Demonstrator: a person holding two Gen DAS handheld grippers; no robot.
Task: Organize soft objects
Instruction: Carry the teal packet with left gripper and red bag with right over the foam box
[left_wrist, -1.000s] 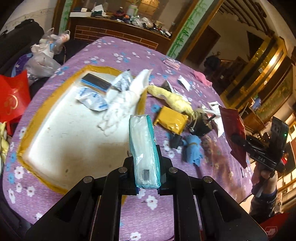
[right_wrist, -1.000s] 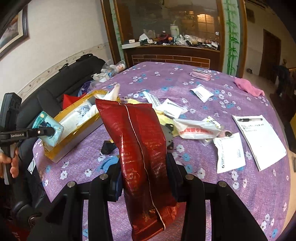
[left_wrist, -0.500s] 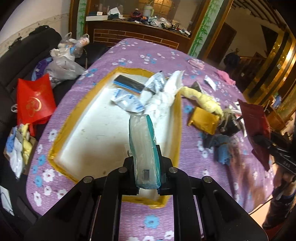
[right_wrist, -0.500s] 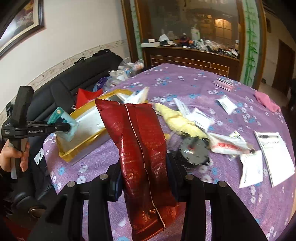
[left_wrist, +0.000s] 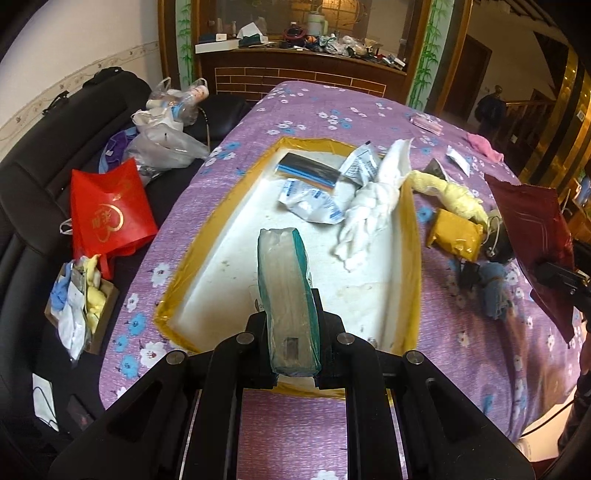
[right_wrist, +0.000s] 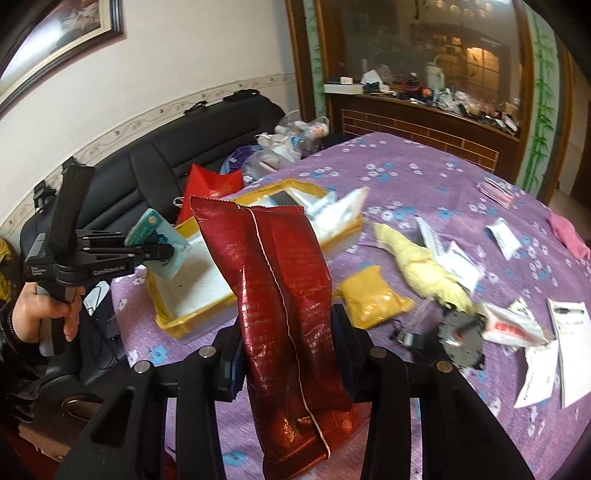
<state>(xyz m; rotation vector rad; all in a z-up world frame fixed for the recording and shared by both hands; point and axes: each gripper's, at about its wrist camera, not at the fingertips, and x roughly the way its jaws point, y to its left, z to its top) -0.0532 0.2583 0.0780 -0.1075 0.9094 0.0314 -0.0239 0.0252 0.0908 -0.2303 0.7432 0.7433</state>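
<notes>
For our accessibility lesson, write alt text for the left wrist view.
A black claw grips a teal-edged tissue pack over a white tray with a yellow rim on a purple flowered tablecloth. The tray holds a white braided cloth and small packets.

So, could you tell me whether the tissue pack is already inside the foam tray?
Not yet. The tissue pack is clamped in the left hand-held gripper, held above the foam tray.

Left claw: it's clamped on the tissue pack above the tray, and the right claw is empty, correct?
Not quite. The right claw is not empty: it grips a dark red foil bag, as the right wrist view shows. The left claw does clamp the tissue pack above the tray.
</notes>
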